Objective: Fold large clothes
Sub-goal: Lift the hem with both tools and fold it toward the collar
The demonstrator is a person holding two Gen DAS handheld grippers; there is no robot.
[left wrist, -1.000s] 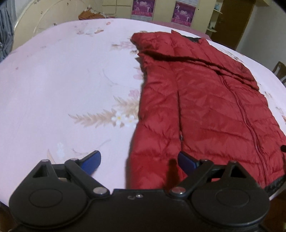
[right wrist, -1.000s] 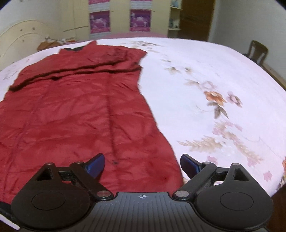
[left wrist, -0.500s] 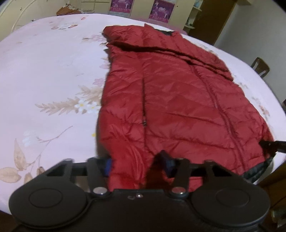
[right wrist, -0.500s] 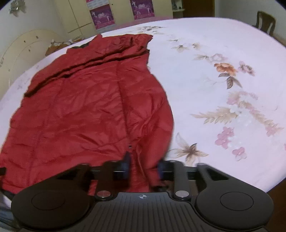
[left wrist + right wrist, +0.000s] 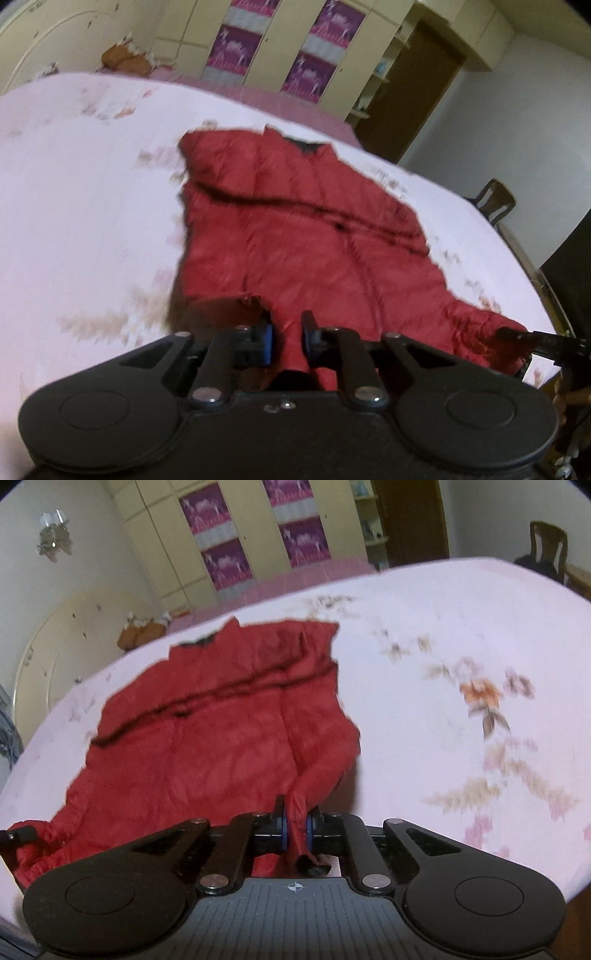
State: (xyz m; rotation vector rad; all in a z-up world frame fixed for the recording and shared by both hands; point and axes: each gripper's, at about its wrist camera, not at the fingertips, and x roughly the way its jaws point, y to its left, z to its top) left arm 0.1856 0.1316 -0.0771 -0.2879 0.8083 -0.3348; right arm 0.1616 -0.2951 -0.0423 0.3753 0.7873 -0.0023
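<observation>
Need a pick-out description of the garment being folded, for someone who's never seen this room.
Start at the big bed with the pale pink floral sheet. Spread across it is a red quilted puffer jacket, dark collar toward the wardrobes, its near hem pinched by each hand-held gripper. It is the only garment and the only solid red thing on the sheet.

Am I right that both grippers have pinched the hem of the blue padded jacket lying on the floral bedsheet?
Not quite: the jacket is red, not blue, as both wrist views show. The rest holds: the left gripper and right gripper each pinch its hem, on the floral bedsheet.
</observation>
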